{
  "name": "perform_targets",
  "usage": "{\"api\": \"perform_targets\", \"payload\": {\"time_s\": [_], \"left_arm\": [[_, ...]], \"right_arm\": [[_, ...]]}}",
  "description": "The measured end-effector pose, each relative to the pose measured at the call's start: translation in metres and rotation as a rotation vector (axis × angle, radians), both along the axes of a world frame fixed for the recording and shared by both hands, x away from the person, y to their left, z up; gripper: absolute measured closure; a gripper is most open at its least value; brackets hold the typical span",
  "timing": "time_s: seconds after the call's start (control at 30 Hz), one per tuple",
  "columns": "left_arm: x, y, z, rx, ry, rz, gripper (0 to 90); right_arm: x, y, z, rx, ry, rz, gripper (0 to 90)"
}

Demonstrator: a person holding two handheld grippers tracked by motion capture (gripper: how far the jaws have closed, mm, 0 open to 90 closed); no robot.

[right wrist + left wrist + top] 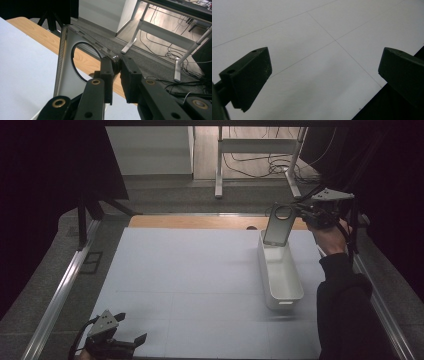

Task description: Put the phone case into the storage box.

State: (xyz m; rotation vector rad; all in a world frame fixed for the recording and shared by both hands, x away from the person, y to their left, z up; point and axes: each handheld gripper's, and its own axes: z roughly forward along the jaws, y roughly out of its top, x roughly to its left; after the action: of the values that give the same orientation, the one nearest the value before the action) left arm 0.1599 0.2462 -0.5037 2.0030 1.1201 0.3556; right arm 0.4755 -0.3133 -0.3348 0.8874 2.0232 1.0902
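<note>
Black jaws of the right gripper (116,66) are pinching the upper edge of a flat silver-grey rectangular phone with a round black camera ring (72,72), holding it upright. In the high view the phone is hanging at one o'clock, just above the far end of a long white plastic bin (280,280). At seven o'clock, the left gripper (324,72) is hovering spread over the pale blue-grey table mat (190,270).

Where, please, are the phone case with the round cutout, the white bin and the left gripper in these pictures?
phone case (278,227): high view, on its flat back below the round cutout.
white bin (283,296): high view, on its near rim.
left gripper (324,75): left gripper view, midway between its open fingers.
</note>
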Motion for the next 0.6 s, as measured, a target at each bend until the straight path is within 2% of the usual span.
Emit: {"api": "perform_targets", "payload": {"time_s": [0.27,0.3,0.5,0.6], "left_arm": [[0.000,0.000,0.000,-0.001,0.002,-0.002,0.0],[0.000,0.000,0.000,0.001,0.001,-0.002,0.0],[0.000,0.000,0.000,0.006,0.001,-0.004,0.0],[0.000,-0.001,0.000,0.005,0.002,-0.004,0.0]], "right_arm": [[0.008,0.003,-0.012,-0.025,0.003,-0.005,80.1],[0.009,0.004,-0.014,-0.015,0.002,-0.008,80.1],[0.015,0.007,-0.023,-0.055,-0.002,-0.006,80.1],[0.017,0.007,-0.026,-0.048,0.006,-0.011,80.1]]}}
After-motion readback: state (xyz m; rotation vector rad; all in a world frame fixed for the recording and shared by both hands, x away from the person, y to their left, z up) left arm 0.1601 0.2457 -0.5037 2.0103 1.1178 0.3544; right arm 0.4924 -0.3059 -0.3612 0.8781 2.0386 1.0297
